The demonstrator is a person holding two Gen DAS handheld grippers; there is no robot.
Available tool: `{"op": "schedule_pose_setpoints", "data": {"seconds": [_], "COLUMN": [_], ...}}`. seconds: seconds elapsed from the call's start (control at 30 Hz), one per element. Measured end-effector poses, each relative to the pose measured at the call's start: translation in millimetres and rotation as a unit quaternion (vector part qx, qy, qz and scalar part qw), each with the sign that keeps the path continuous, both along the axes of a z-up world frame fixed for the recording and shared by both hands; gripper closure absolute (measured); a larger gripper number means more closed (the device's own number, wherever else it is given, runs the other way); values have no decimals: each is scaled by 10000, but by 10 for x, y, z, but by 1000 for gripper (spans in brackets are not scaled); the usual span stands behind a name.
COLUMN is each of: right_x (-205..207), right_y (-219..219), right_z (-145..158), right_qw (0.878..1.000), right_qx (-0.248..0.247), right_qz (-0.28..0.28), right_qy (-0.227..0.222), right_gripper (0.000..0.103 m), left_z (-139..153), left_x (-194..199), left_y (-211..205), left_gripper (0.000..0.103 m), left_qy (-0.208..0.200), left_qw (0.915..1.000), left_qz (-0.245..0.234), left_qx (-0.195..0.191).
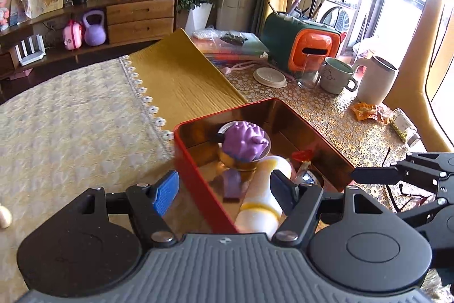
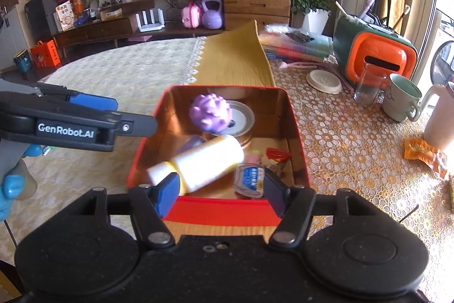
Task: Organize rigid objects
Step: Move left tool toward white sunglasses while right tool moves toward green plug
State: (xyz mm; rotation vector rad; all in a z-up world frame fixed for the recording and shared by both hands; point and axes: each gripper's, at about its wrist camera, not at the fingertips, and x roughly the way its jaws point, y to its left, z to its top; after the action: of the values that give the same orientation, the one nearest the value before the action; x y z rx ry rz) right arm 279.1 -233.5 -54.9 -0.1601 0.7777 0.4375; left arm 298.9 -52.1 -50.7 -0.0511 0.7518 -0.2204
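A red tin with a gold inside stands on the table. In it a purple spiky toy rests on a round metal lid. Beside that lie a white and yellow bottle, blurred in the right wrist view, a small clear bottle and a red wrapper. My left gripper hovers open over the tin's left wall. My right gripper hovers open over its near wall. Neither gripper's pads press on anything.
Right of the tin stand a mug, a glass, a white dish, an orange and green box, a white jug and an orange snack packet. Books lie behind a yellow mat. A blue-gloved hand holds the left gripper.
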Motion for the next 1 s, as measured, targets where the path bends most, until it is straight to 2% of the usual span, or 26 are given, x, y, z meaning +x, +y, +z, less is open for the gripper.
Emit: {"op": "schedule_pose_setpoints", "data": {"seconds": [0.17, 0.33, 0.4, 0.47, 1.0], "right_x": [-169, -332, -390, -455, -799], "right_y": [141, 354, 442, 546, 1404], "right_z": [109, 186, 211, 230, 169], "right_qw": [9998, 9993, 9989, 9983, 9917], "right_qx": [110, 170, 205, 249, 378], "right_qz": [119, 310, 391, 500, 1216], "right_qy": [-69, -144, -173, -182, -186], "right_gripper": [29, 26, 23, 22, 7], "left_z": [95, 157, 173, 182, 110], "left_x": [-252, -490, -582, -674, -1139], "left_y": [253, 523, 648, 790, 1861], "left_gripper": [32, 32, 25, 23, 23], "left_qy": [-98, -173, -186, -229, -199], "left_qw": [9998, 9994, 9990, 9984, 9900], "left_qz": [127, 288, 390, 491, 1394], "left_qx": [-74, -74, -84, -131, -103]}}
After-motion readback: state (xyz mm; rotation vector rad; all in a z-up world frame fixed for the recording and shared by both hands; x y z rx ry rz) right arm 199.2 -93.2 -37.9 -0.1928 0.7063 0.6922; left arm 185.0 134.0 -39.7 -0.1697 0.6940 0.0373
